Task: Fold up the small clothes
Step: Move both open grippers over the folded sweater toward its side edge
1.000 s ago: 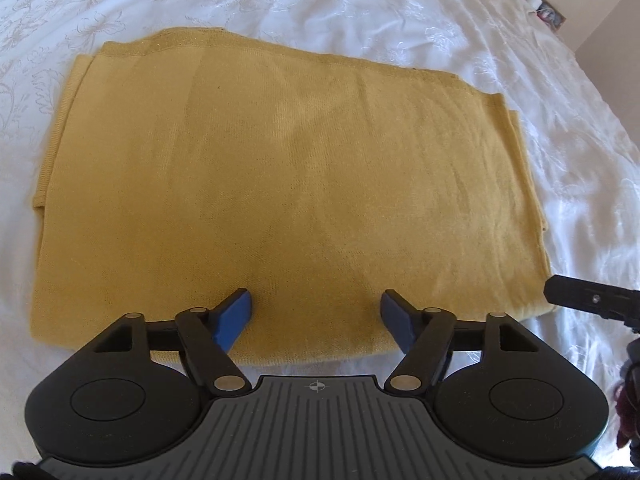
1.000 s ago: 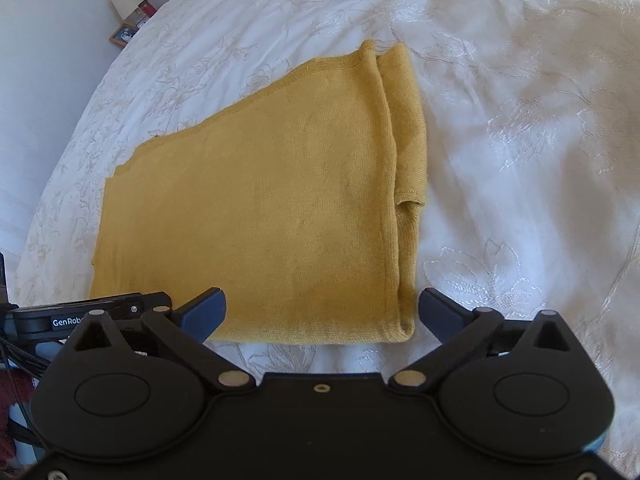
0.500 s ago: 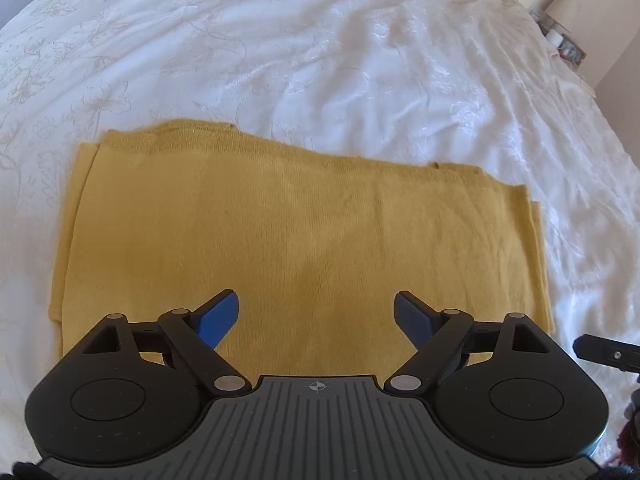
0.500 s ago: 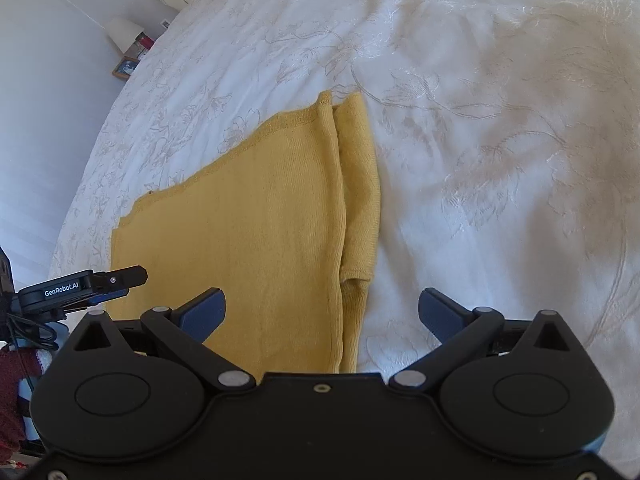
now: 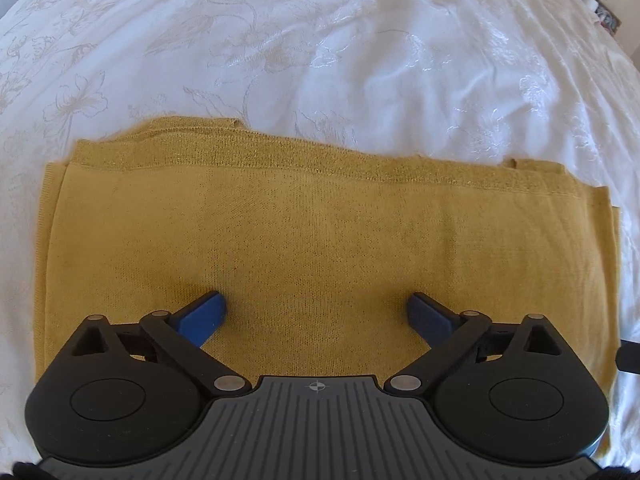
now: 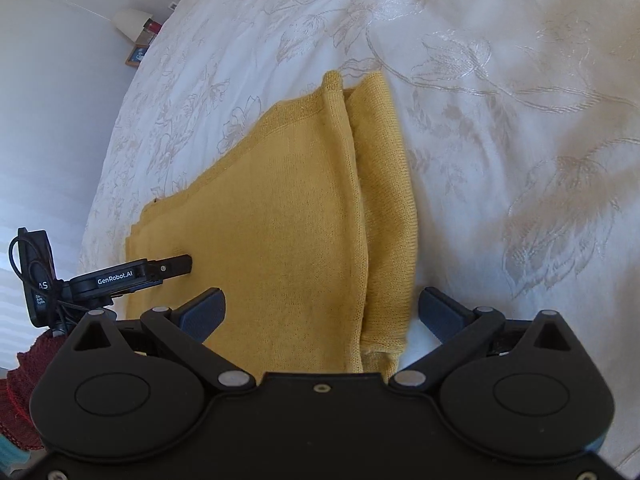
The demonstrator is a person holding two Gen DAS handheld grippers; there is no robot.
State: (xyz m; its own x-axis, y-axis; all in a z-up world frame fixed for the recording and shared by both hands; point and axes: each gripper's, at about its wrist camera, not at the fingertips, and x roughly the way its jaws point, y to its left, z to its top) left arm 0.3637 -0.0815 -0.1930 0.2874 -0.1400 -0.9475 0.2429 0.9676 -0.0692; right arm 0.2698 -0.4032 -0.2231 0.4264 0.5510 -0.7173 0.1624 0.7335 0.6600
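On the white embroidered bedspread (image 5: 360, 40) the mustard knit garment (image 5: 320, 240) lay folded flat, and my left gripper (image 5: 316, 314) and right gripper (image 6: 322, 306), both spread and empty, had drawn back from it, suggesting that fold was finished.

Bare bedspread (image 5: 360, 60) lies free beyond the folded yellow cloth (image 5: 320, 232); nothing stands on either.
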